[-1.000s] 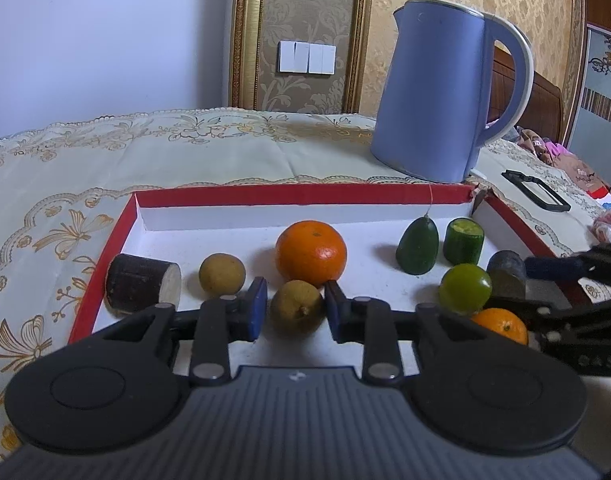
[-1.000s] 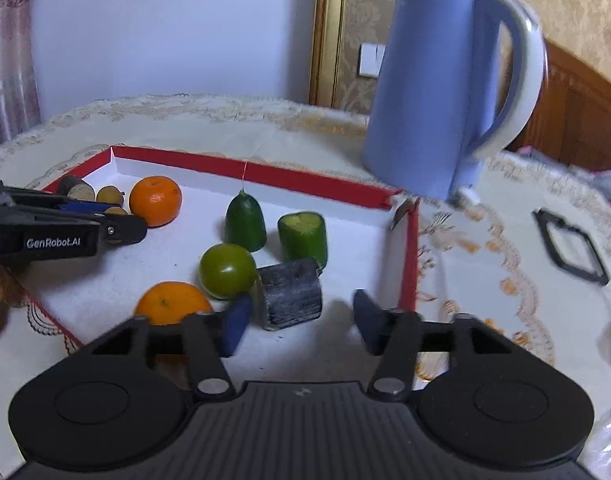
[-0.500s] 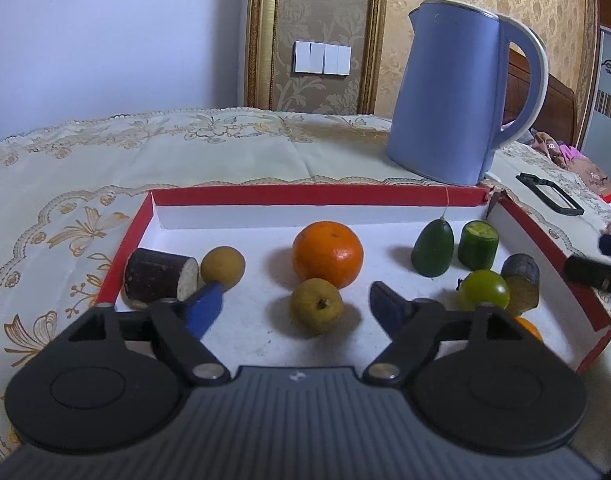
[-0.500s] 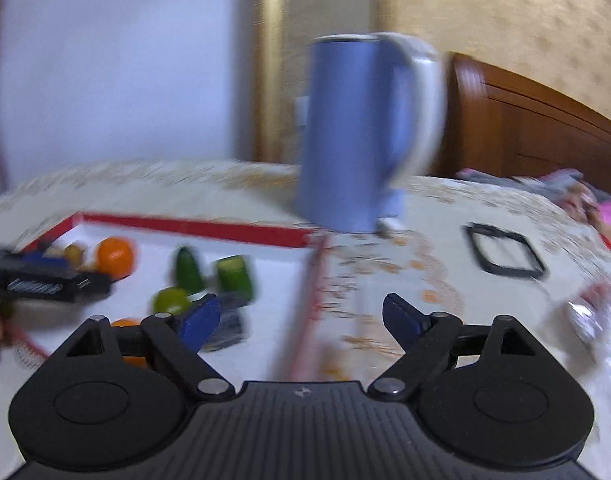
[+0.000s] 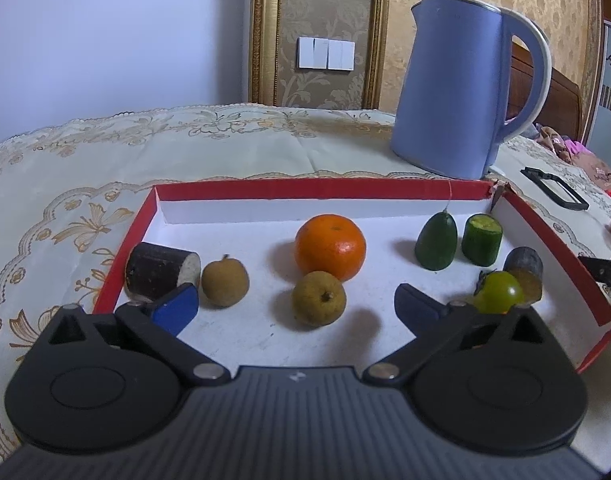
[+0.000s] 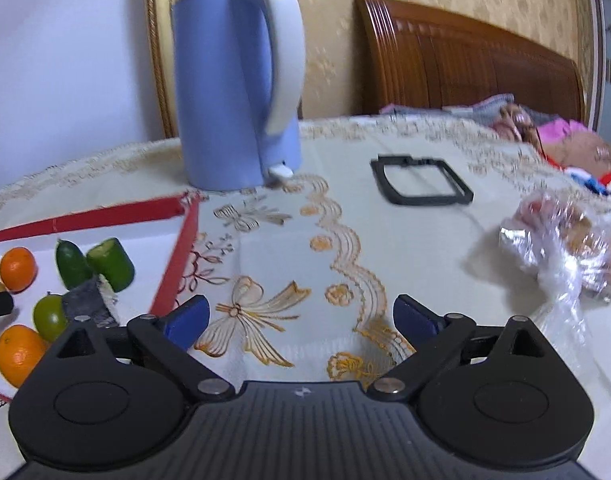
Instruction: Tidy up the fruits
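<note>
Inside the red-rimmed tray (image 5: 545, 224), in front of the orange (image 5: 330, 247), a brownish round fruit (image 5: 318, 298) lies between the left gripper (image 5: 296, 307)'s just-opened jaws, untouched by either pad. Right of the tray, the right gripper (image 6: 299, 320), its jaws also just spread and empty, hangs over the embroidered tablecloth (image 6: 345, 248), near the blue kettle (image 6: 237, 92).

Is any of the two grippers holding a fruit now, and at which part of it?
Nothing is held. The left gripper has just opened around the brown fruit, pads clear; the right gripper has just opened over bare tablecloth.
</note>
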A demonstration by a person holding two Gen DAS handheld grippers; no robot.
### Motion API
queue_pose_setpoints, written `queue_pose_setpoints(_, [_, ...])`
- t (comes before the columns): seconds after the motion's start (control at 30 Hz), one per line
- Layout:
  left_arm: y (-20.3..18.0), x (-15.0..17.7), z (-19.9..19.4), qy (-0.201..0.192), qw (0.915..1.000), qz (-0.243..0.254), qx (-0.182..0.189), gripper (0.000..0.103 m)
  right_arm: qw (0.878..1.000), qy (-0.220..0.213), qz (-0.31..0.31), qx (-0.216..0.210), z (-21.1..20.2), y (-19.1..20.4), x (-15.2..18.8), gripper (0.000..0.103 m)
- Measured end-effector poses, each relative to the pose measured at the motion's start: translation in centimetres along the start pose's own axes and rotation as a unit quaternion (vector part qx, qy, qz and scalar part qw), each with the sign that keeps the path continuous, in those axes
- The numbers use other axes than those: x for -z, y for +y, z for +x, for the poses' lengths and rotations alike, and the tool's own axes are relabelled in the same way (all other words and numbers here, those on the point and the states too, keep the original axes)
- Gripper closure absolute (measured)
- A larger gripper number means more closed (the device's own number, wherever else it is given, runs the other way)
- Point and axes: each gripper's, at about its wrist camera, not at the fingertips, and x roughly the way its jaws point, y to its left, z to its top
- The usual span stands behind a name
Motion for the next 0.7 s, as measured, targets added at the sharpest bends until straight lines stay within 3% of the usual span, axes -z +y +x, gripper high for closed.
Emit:
queue_pose_setpoints(0.17, [0.2, 0.4, -0.8, -0.009, 1.0000, 0.002, 0.002, 0.000, 1.000, -0.016, -0.019, 0.008, 0.1, 0.8, -0.1, 0.004])
queue_pose_setpoints(0.27, [0.1, 0.4, -0.7, 0.003, 0.9999, 0.011, 0.003, 0.000, 0.999, 0.009, -0.036, 0.009, 1.2, 1.4, -0.2, 0.003])
queue_pose_setpoints(0.7, [-0.2, 0.6, -0.4, 0.039, 0.9990, 0.022, -0.004, 0.000, 1.000, -0.013, 0.019, -0.013, 0.3, -0.4, -0.1, 0.003])
